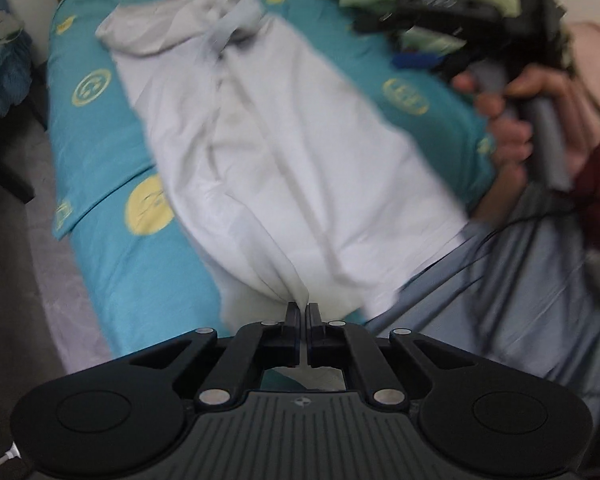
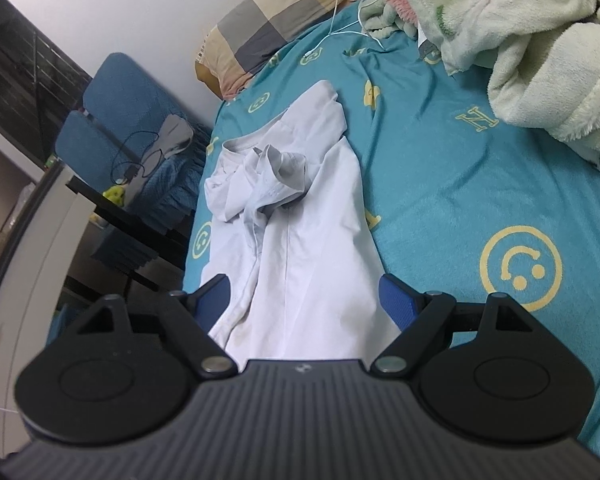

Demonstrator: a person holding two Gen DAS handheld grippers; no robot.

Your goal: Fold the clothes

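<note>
White cotton is bunching between the left gripper (image 1: pixel 303 307) fingers (image 1: pixel 291 314), which are clenched on the near hem of the shirt (image 1: pixel 284 168), its body lying along the bed toward the crumpled collar at the far end. Over that same shirt the right gripper (image 2: pixel 303 294) is hanging with its blue-padded fingers (image 2: pixel 396 294) spread wide, one on either side of the fabric and pinching nothing. Underneath, a teal sheet (image 2: pixel 440 184) with yellow smiley prints is covering the bed, with a checked pillow (image 2: pixel 276 20) against the wall, a fluffy pale-green blanket (image 2: pixel 540 52) heaped alongside and a blue chair (image 2: pixel 140 120) standing beside the bed.
</note>
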